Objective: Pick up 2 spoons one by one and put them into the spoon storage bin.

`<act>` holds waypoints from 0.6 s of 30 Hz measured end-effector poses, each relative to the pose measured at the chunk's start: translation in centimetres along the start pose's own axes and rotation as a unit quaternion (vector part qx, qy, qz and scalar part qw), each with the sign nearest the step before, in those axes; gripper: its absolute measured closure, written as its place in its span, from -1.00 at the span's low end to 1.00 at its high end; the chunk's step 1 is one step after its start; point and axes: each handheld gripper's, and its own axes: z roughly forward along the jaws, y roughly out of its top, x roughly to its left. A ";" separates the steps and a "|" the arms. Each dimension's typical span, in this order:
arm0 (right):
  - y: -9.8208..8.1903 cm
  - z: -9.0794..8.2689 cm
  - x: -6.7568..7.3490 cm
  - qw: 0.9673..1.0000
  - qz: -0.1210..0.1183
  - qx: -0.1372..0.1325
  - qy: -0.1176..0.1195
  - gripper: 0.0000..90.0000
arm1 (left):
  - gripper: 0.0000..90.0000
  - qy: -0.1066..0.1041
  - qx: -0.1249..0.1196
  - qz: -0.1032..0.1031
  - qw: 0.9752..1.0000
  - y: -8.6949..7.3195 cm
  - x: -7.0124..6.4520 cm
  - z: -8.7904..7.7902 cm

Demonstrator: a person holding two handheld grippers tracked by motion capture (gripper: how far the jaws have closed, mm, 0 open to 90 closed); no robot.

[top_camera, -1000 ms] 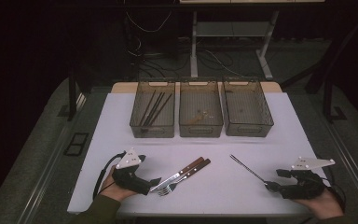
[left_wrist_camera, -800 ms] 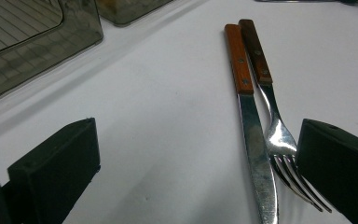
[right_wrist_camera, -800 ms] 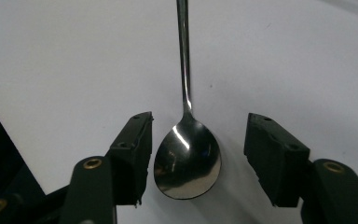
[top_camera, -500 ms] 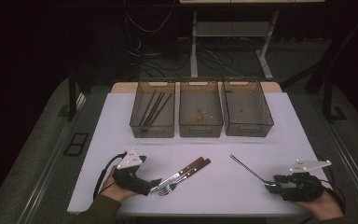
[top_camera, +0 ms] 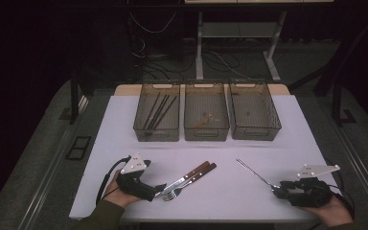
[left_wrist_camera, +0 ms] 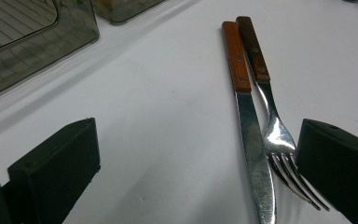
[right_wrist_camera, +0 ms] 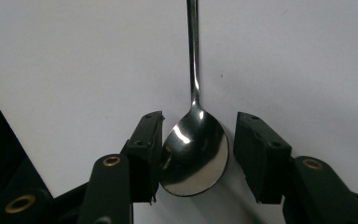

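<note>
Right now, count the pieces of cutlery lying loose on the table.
3. A knife and a fork lie side by side near the left gripper; a spoon lies with its bowl between the right gripper's jaws. The bins' contents aren't counted.

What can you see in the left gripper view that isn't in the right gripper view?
The left gripper view has a knife and a fork with wooden handles lying side by side, plus the corner of a see-through bin. The right gripper view has a shiny spoon, its bowl between the jaws of the right gripper, which have just been closing, with a gap at one side. Both have the white table and a pair of black jaws at the bottom.
</note>
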 end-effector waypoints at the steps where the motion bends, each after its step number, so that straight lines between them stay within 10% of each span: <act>1: 0.0 0.0 0.0 1.000 -0.003 0.000 -0.001 0.21 | -1.00 0.000 0.000 0.000 1.000 0.0 0.0 0.0; 18: 0.1 0.2 0.8 0.999 -0.048 0.013 -0.018 0.56 | -1.00 0.003 0.003 0.003 1.000 0.0 -0.1 0.1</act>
